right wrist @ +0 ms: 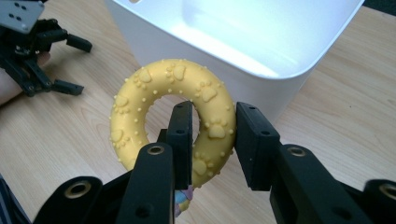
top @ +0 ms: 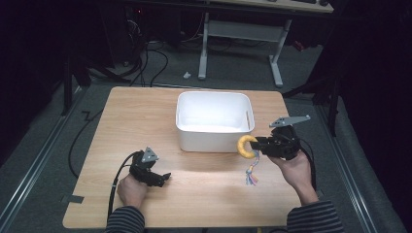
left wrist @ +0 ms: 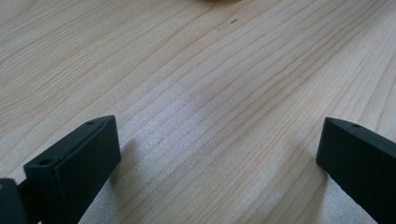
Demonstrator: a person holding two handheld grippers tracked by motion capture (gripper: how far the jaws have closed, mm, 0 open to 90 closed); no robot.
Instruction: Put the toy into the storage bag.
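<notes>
a: nearest to us, our right gripper is clamped on the yellow ring toy, one jaw through its hole and the other against its outer edge

b: and where do we have the ring relative to that gripper?

a: it stands between the jaws and rises beyond their tips, paw prints and small bumps facing us. a multicoloured tassel hangs from the ring, down toward the wooden table

b: what lies past it?

a: just beyond the ring we see the white bin, its near wall close behind the toy; in the high view the ring is held off the table at the bin's near right corner

b: and our left gripper?

a: its jaws are spread wide with nothing between them, low over bare wood, well apart from the ring. our left hand grips it from behind
</notes>
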